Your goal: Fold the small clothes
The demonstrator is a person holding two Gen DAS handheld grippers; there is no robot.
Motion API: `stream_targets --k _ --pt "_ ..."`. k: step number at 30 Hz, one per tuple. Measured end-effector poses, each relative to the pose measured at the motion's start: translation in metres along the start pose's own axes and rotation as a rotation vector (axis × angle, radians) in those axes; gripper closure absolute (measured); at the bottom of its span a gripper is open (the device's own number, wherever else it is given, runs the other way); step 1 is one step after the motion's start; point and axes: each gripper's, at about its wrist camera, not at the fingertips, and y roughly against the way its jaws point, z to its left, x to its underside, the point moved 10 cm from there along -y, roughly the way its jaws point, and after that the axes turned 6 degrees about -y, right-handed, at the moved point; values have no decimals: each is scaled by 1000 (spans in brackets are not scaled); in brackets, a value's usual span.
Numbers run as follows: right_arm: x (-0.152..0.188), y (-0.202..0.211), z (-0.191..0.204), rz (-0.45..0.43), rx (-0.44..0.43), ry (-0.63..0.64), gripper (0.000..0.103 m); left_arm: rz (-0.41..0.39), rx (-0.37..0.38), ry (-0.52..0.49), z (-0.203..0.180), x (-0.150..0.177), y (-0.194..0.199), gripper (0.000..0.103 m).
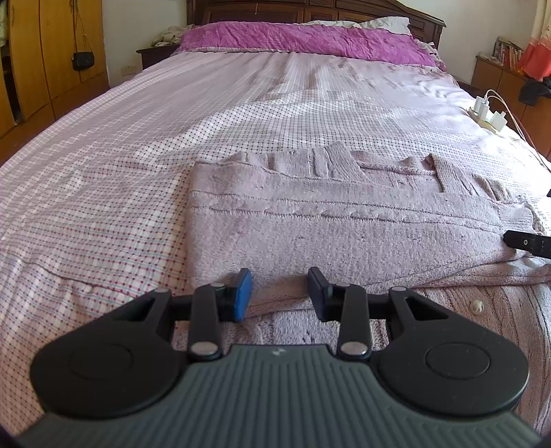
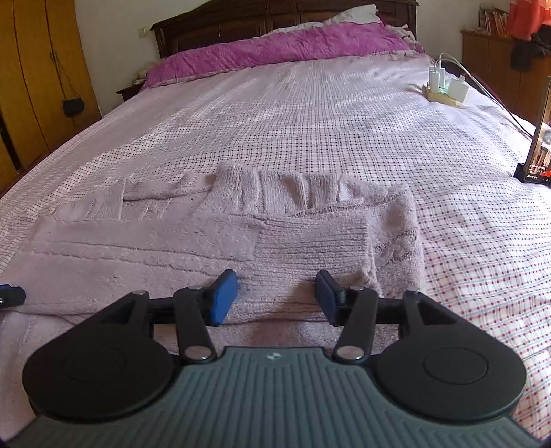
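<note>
Sweater, pale lilac knit, lies partly folded across the near end of the bed. Folded top layer runs crosswise; ribbed strips show along its far edge. In the right wrist view a ribbed cuff lies on top of the fold, toward 1 o'clock from the gripper. In the left wrist view a lower layer sticks out at the near side, with a small pale button at 4 o'clock.

Left gripper low over the sweater's near edge, fingers spread, blue pads apart, nothing between them. Right gripper likewise low at the near edge by the cuff, fingers spread, nothing held. Each gripper's tip shows at the margin of the other's view: the right one at 3 o'clock in the left view, the left one at 9 o'clock in the right view.

Bed cover is checked, pink and white. Magenta quilt lies across the head of the bed at 12 o'clock, dark wooden headboard behind it. Power strip with white chargers sits on the bed at 2 o'clock. Phone stands upright at the right edge, 3 o'clock. Wardrobe at 10 o'clock, a small black bag hanging on it.
</note>
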Motion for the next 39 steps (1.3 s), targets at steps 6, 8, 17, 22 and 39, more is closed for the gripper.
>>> stream_targets --k 6,8,17,22,39 --pt "-1 1 -3 8 -8 -7 41 0 -5 0 -1 0 1 65" --pt "-3 2 -3 8 -10 -10 41 1 -4 1 -1 0 1 65" --pt "-4 29 0 11 -54 -30 36 -8 -5 -8 4 1 19 65" --pt "2 62 -1 10 -97 -7 32 -12 -18 -17 15 6 38 65" --pt "84 149 -31 238 -222 129 29 110 -20 -32 55 65 96 50"
